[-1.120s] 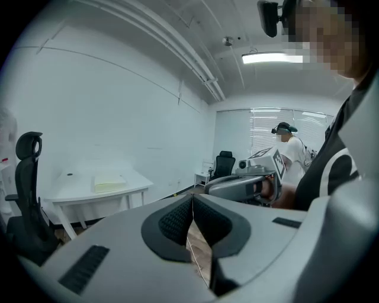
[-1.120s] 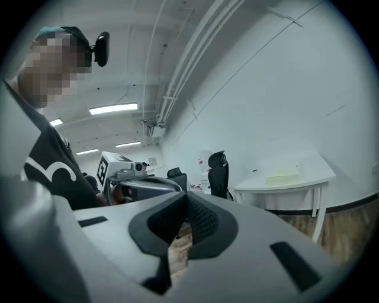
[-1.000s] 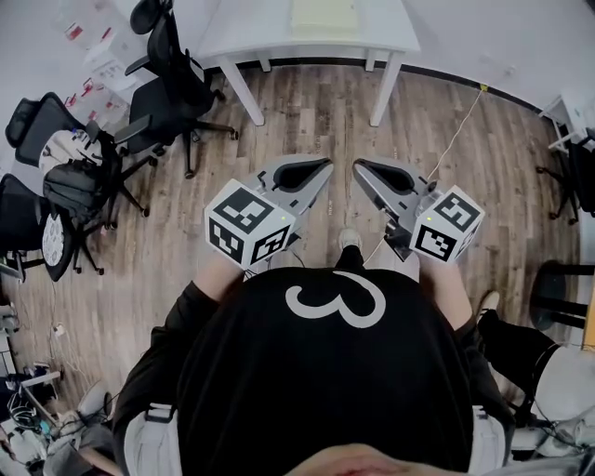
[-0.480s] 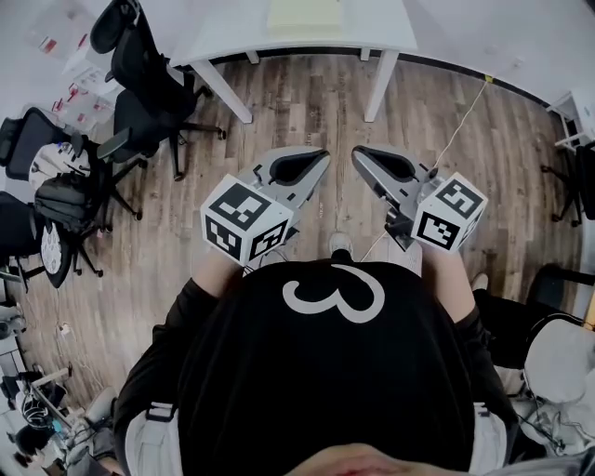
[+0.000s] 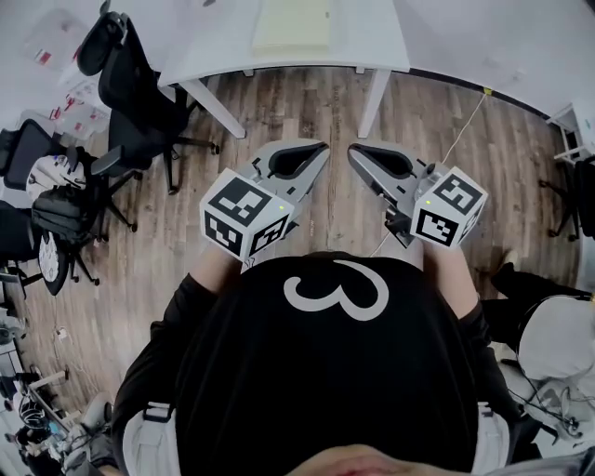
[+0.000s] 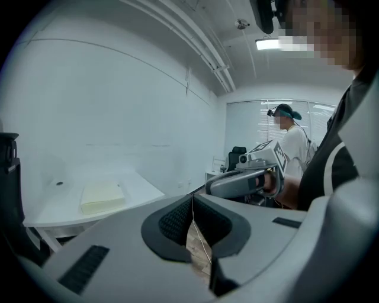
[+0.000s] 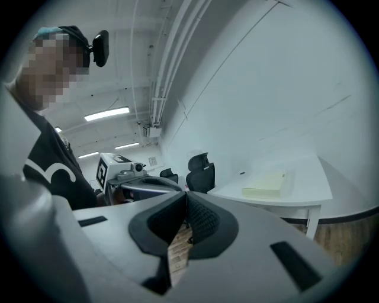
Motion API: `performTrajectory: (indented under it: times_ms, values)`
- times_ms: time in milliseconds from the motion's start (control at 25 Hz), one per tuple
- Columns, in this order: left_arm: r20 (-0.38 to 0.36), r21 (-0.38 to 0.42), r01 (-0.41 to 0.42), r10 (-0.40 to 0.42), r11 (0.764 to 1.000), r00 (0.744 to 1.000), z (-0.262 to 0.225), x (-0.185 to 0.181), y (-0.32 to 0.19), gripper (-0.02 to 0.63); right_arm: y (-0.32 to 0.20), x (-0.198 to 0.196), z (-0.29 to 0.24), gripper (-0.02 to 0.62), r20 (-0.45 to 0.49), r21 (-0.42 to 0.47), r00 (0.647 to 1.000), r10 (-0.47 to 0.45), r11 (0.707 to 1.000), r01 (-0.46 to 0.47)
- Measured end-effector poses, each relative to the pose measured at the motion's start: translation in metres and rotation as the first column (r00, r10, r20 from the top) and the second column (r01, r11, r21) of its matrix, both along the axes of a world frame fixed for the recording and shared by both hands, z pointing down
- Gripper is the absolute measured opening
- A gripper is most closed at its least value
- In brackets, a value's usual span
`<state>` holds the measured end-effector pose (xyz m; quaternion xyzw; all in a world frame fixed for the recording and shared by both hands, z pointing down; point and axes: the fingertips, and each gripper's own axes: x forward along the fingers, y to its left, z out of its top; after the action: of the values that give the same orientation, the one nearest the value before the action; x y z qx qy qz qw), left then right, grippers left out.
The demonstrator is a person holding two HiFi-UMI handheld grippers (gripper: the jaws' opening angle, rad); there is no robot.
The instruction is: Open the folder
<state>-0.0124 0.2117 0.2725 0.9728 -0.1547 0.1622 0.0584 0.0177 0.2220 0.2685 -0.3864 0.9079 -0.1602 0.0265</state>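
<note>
A pale yellow folder (image 5: 293, 23) lies closed on the white table (image 5: 390, 42) at the top of the head view, well ahead of both grippers. My left gripper (image 5: 322, 147) and right gripper (image 5: 352, 149) are held side by side over the wooden floor, short of the table. Both are shut with nothing between the jaws. The left gripper view shows the folder (image 6: 102, 195) on the table (image 6: 53, 216) beyond its shut jaws (image 6: 192, 198). In the right gripper view the folder (image 7: 265, 184) lies to the right of its shut jaws (image 7: 186, 194).
Black office chairs (image 5: 135, 88) stand left of the table, and another chair (image 5: 558, 344) is at the right. A thin cable (image 5: 460, 130) runs across the floor. Another person (image 6: 291, 148) stands far off in the left gripper view. Table legs (image 5: 372, 93) rise ahead.
The table and folder have come closer in the head view as the person walks forward. Both grippers stayed shut and side by side.
</note>
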Motion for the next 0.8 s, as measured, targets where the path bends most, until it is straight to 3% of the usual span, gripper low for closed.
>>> performTrajectory:
  times_ms: [600, 800]
  values:
    - [0.036, 0.033, -0.035, 0.034, 0.999, 0.999, 0.012, 0.02, -0.032, 0.017, -0.026, 0.029, 0.01, 0.025, -0.007, 0.003, 0.998, 0.058, 0.998, -0.058]
    - [0.044, 0.007, -0.056, 0.055, 0.998, 0.997, 0.023, 0.037, -0.063, 0.017, -0.055, 0.045, 0.019, 0.025, -0.001, -0.022, 0.996, 0.084, 0.996, -0.084]
